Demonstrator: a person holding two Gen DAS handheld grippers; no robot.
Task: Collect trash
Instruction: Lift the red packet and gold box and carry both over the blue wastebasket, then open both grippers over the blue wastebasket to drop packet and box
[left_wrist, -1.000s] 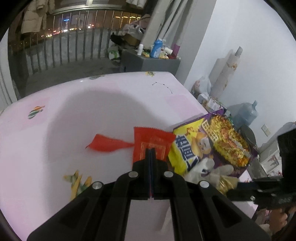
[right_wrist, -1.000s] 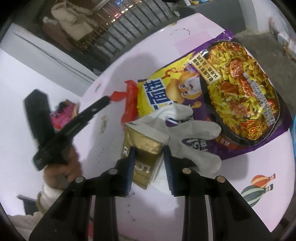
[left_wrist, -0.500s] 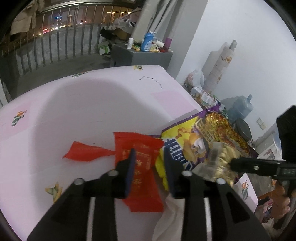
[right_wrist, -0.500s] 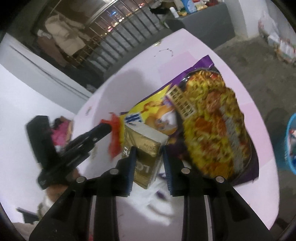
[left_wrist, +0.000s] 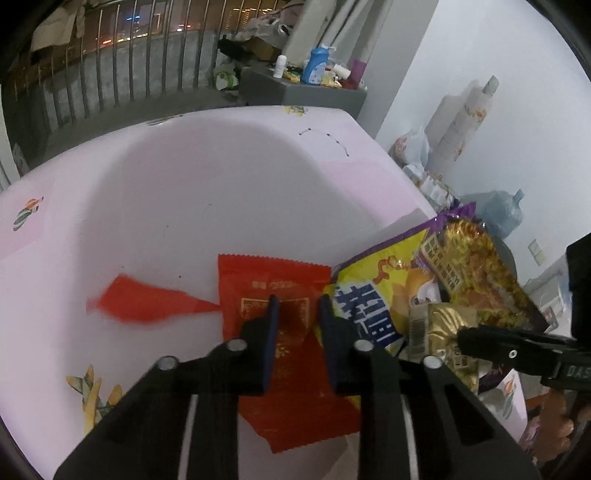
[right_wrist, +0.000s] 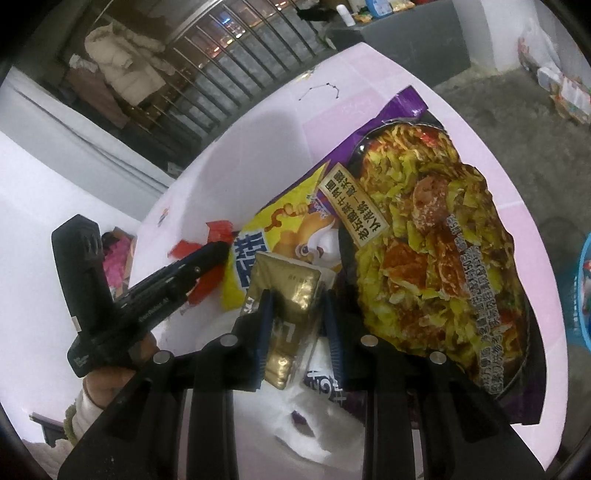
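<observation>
Gripping the gold box (right_wrist: 291, 295) lengthwise, right tool (right_wrist: 297, 297); left tool (left_wrist: 295, 302) parted, empty.

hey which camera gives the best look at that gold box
The right wrist view. There the gold box sits centred between the right gripper fingers, its top and front face plain. The left wrist view shows only part of it at the side, behind the right gripper's finger.

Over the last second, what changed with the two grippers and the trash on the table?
The left gripper, shut on the red wrapper a second ago, has opened and let it go. The right gripper stayed clamped on the gold box, lifting it off the white tissue. The noodle bag stayed put.
</observation>
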